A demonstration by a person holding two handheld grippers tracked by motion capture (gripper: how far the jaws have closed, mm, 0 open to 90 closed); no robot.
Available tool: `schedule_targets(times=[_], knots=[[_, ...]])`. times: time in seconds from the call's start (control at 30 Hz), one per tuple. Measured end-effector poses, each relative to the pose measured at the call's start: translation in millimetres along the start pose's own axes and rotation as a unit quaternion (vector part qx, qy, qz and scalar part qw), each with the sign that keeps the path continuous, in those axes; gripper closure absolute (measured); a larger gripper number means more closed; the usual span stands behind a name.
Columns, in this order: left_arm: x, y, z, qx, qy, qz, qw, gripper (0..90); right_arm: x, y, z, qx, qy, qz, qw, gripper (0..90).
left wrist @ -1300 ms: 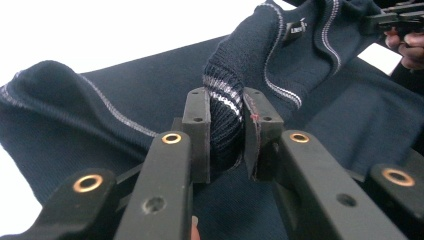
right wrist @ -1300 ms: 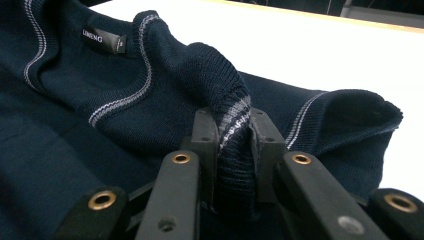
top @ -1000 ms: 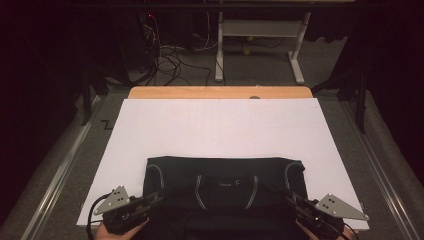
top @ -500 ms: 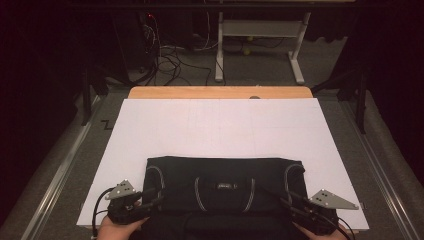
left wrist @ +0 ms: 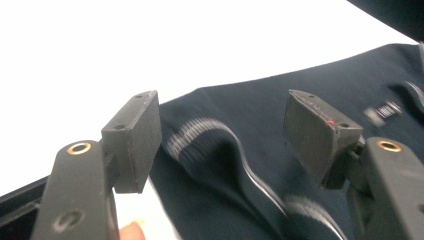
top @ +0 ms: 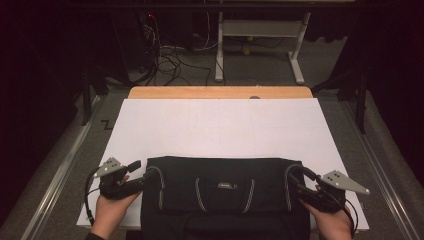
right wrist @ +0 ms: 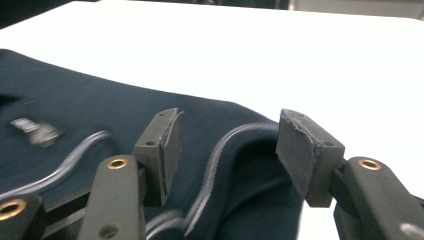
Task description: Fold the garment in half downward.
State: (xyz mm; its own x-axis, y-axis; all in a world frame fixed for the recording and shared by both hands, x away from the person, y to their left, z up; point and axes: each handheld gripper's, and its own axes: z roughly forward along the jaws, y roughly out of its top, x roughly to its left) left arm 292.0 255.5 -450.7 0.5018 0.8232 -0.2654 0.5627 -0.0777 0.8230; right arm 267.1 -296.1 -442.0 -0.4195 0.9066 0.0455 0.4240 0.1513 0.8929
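A dark navy garment [top: 225, 195] with grey piping and a small label lies folded on the white sheet [top: 220, 125] at the near edge. My left gripper [top: 143, 170] is at its left edge. In the left gripper view the gripper [left wrist: 222, 135] stands open, its jaws having just been opening over a striped fold of the garment [left wrist: 250, 115] without pressing it. My right gripper [top: 295, 176] is at the right edge. In the right gripper view the gripper [right wrist: 227, 150] is also open, its jaws just widened, with a piped fold of the garment [right wrist: 75, 105] lying loose between them.
The sheet covers a wooden table whose bare far edge [top: 220, 92] shows. Beyond it on the floor are a white desk frame [top: 257, 45] and tangled cables [top: 170, 55]. Metal rails run along both sides of the table.
Both grippers went from shut on the garment's side edges to open, letting the cloth go. Both hands moved a little farther from the near edge.
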Motion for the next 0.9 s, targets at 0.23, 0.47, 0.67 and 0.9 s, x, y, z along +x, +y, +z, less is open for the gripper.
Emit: schedule_targets(times=[0.23,0.47,0.67,0.9], knots=[[22.0,11.1,41.0,0.055,0.026,-0.037,0.9975,23.3,-26.0,16.0,37.0,0.025,-0.039,0.025,0.9986,41.3],[23.6,5.4,47.0,0.092,0.040,-0.040,0.9942,21.1,-39.7,6.5,60.4,0.101,-0.050,0.056,0.9921,31.0],[15.9,0.0,50.1,0.132,0.073,-0.004,0.9886,22.0,-38.7,-3.7,55.8,0.132,-0.042,0.055,0.9889,28.3],[13.2,-4.6,47.7,0.124,0.070,0.006,0.9897,38.6,-32.5,-7.0,49.8,0.132,-0.029,0.052,0.9894,41.1]])
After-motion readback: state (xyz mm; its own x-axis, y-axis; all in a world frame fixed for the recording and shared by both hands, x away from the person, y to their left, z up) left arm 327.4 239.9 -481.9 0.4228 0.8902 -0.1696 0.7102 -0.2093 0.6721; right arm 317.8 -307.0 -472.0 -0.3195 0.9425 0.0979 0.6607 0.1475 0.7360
